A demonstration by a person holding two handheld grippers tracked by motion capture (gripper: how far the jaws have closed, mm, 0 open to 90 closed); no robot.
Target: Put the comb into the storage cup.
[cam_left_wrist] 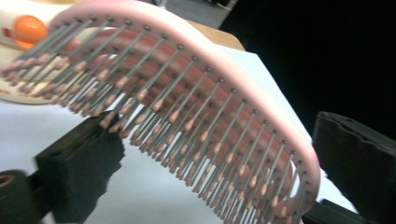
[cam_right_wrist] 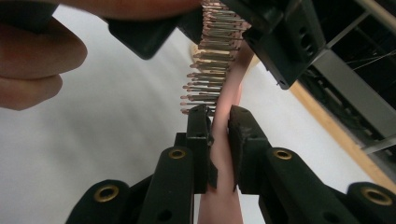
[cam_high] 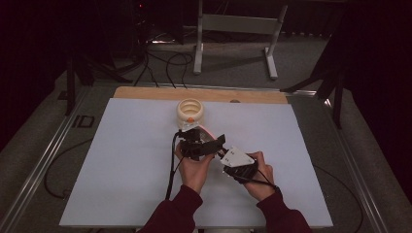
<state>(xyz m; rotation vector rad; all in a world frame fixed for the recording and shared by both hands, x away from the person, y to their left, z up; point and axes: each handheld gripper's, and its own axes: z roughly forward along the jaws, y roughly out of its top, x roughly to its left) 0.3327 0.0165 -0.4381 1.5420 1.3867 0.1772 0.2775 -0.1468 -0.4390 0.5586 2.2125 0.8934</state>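
Pink hairbrush (cam_right_wrist: 223,154): held above the white table cover (cam_high: 121,160), just past table centre toward 12 o'clock from the person's hands. Right gripper (cam_right_wrist: 219,116): jaws closed on the brush's pink handle, pads pressed to both sides, just below the first bristles. Left gripper (cam_left_wrist: 215,154): jaws spread wide, one on each side of the bristled head; in its own view the head passes between them, and contact cannot be confirmed. In the high view the left gripper (cam_high: 198,144) sits at 10 o'clock of the right gripper (cam_high: 221,150), the two close together. Beyond them, at 12 o'clock, a cream ring-shaped item with an orange button (cam_high: 190,111) stands on the cover.
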